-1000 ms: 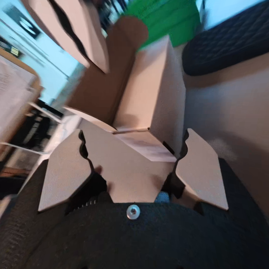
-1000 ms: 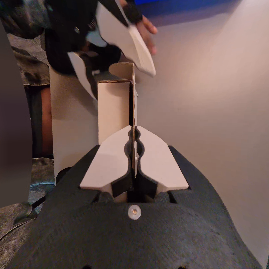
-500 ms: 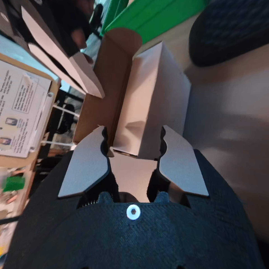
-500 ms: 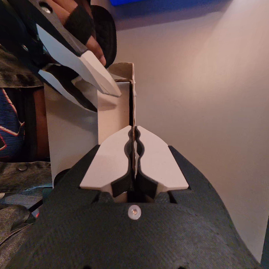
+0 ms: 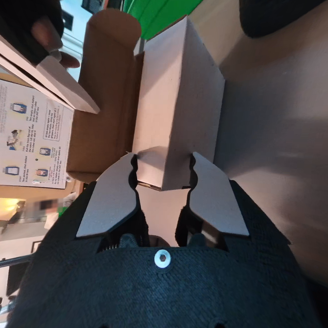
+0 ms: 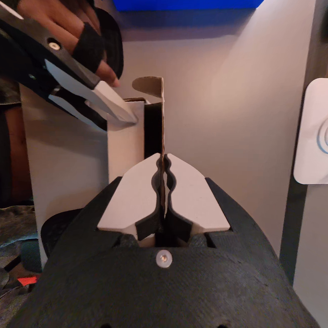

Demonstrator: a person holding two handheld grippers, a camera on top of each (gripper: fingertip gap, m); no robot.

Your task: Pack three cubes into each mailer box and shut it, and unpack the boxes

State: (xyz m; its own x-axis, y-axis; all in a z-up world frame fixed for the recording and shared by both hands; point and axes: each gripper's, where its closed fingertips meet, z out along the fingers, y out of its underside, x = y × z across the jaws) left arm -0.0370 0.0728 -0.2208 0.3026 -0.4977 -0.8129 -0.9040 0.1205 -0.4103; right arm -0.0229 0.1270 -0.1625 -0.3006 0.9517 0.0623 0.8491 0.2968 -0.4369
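A white mailer box [image 5: 177,97] stands on end on the table. Its brown-lined lid [image 5: 106,88] is swung open to the left. My left gripper [image 5: 162,156] is open, with its fingertips on either side of the box's near corner. My right gripper [image 6: 163,154] is shut on the thin edge of the lid [image 6: 162,124] and holds it apart from the box wall [image 6: 124,150], with a dark gap between them. The left gripper [image 6: 120,122] also shows in the right wrist view, with one fingertip on the wall. The right gripper [image 5: 88,108] shows at the upper left of the left wrist view. No cubes show.
A green bin [image 5: 159,16] and a dark padded thing [image 5: 284,16] lie beyond the box. A printed sheet [image 5: 32,138] hangs at the left. A blue bin [image 6: 186,5] stands at the back, and a white device [image 6: 312,131] at the right. The pale table [image 6: 230,106] stretches to the right.
My left gripper has narrowed its jaws and come up to the box's corner. The lid in my right gripper has swung away from the box, opening a gap.
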